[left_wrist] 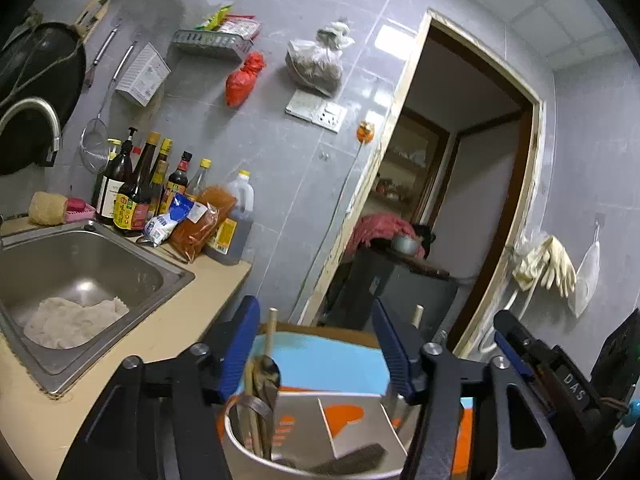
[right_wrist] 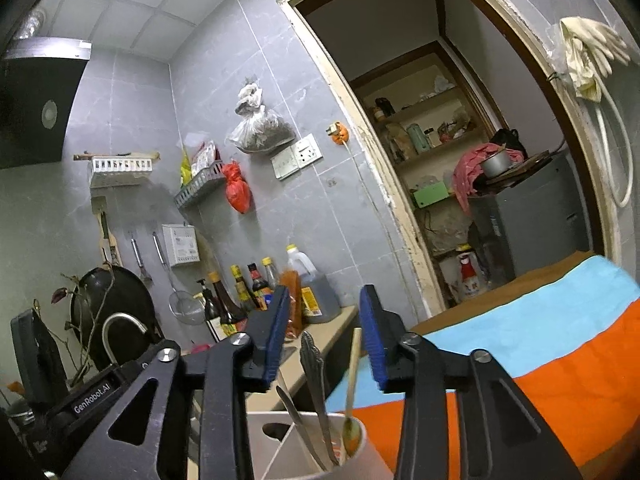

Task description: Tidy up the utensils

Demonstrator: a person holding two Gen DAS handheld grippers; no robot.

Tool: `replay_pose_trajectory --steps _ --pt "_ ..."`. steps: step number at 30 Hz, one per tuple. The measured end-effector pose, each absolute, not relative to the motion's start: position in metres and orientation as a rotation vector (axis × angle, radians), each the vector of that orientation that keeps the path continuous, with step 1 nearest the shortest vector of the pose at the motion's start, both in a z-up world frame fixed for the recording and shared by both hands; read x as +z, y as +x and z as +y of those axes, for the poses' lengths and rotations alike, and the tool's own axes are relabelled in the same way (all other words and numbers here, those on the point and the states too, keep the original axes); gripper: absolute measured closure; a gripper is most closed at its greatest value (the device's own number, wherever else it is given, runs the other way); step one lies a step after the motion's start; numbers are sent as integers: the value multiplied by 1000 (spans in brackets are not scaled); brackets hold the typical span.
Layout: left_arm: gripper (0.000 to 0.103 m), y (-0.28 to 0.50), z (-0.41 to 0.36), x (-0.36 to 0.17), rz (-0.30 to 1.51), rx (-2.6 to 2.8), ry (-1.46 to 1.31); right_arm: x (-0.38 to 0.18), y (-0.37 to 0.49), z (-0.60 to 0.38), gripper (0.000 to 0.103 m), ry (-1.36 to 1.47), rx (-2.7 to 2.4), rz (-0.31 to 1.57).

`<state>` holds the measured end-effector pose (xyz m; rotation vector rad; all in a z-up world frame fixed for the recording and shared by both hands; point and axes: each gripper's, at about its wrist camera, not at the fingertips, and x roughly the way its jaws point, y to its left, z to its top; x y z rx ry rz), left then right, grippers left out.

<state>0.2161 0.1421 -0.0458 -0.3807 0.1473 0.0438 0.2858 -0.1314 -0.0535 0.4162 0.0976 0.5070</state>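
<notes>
A white divided utensil holder (left_wrist: 316, 436) stands on a blue and orange cloth, right below my open left gripper (left_wrist: 316, 350). Wooden chopsticks (left_wrist: 269, 344) and metal spoons (left_wrist: 266, 376) stand in its left compartment. In the right wrist view the same holder (right_wrist: 360, 456) sits below my open right gripper (right_wrist: 324, 332), with metal utensil handles (right_wrist: 314, 364) and a wooden-handled spoon (right_wrist: 352, 376) upright in it. Neither gripper holds anything. The right gripper also shows at the right edge of the left wrist view (left_wrist: 560, 376).
A steel sink (left_wrist: 80, 272) with a cloth in it lies left, with sauce bottles (left_wrist: 140, 188) behind it on the beige counter (left_wrist: 168, 320). A doorway (left_wrist: 452, 184) opens ahead. The cloth-covered table (right_wrist: 540, 352) extends right.
</notes>
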Motion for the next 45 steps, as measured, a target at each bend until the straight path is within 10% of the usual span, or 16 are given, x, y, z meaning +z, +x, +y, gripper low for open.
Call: replay_pose_trajectory --steps 16,30,45 --pt "2 169 77 1 314 28 -320 -12 227 -196 30 318 421 227" --pt "1 83 19 33 329 57 -203 28 136 -268 4 233 348 278" --pt "1 15 0 27 368 107 -170 45 66 -293 2 153 319 311"
